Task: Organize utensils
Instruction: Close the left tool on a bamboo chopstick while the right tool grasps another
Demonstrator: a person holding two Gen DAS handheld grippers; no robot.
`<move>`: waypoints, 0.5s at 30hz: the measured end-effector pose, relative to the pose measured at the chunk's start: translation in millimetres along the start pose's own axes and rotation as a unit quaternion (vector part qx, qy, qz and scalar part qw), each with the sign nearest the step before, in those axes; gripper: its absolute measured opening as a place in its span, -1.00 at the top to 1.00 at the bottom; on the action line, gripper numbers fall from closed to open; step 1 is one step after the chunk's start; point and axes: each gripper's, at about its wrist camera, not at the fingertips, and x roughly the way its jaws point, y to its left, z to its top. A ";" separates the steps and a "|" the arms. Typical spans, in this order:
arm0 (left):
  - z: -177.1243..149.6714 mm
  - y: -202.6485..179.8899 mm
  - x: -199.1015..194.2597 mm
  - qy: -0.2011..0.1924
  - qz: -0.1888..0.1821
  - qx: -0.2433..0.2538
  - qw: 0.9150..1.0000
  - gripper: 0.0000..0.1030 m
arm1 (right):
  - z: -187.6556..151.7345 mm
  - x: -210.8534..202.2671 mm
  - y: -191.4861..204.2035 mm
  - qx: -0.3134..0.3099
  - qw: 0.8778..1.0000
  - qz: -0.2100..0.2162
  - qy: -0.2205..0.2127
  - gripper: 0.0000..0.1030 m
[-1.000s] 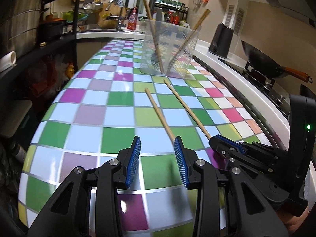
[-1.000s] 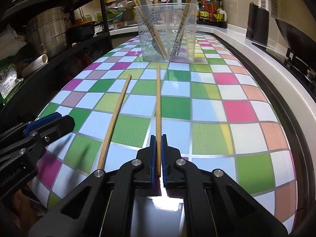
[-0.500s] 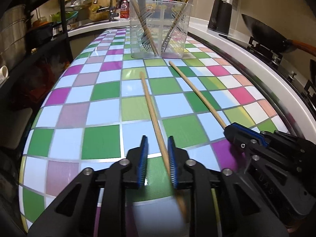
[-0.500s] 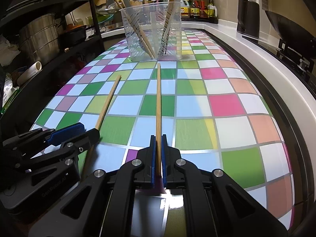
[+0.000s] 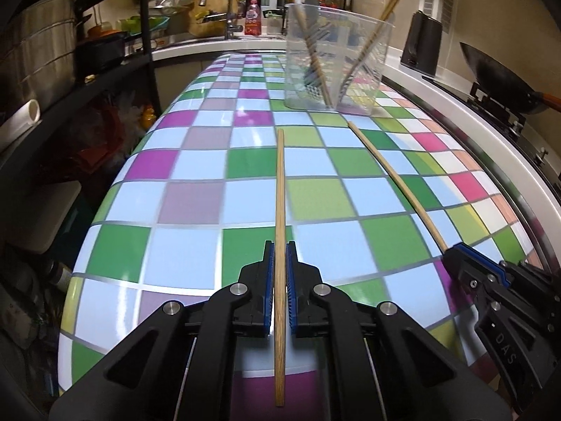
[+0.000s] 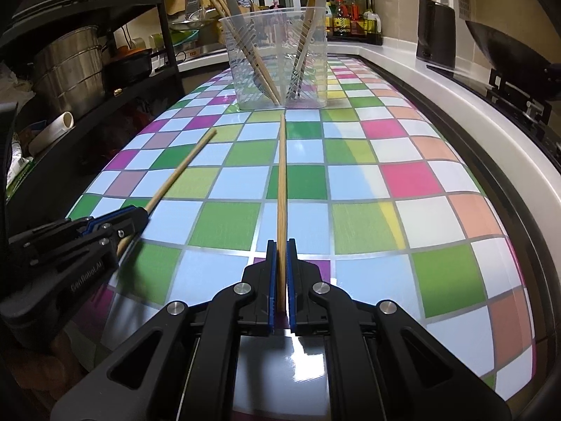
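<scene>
We held both tongs low and nearly level over the glossy counter covered in multicoloured checked squares (image 5: 196, 252), side by side and pointing toward its far end. The left tongs (image 5: 280, 273) were clamped narrowly on a long light-brown wooden chopstick (image 5: 280, 189), its blue ribbed pads (image 5: 269, 280) pressed against either side of the shaft. That stick ran straight forward from the tongs, and its back end stuck out behind the pads toward the camera. The right tongs (image 6: 280, 273) gripped a second wooden chopstick (image 6: 281, 175) the same way, near its back end, with the tip reaching out toward the clear plastic utensil tub (image 6: 277, 59).

From the right wrist view, the left tongs (image 6: 138, 215) sat just beside on the left, their stick (image 6: 182, 170) angled slightly outward. The tub stood upright near the counter's far end, ahead of both tips, holding 2 leaning groups of wooden-handled utensils. Between the tips and the tub lay open checked surface. A white raised edge (image 6: 455, 112) ran along the right side, with a black wok (image 5: 491, 73) beyond it; black shelving with a steel pot (image 6: 70, 70) bordered the left.
</scene>
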 end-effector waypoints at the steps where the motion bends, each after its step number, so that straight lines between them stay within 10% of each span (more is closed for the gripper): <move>1: -0.2 2.8 0.0 0.000 0.001 -0.002 1.000 0.87 | -0.4 -0.4 0.9 0.003 1.000 -0.001 -0.001 0.89; 15: -35.4 8.0 -26.4 -0.051 -0.001 -0.003 0.999 0.61 | -2.5 -0.9 3.4 0.003 1.000 0.000 -0.007 0.82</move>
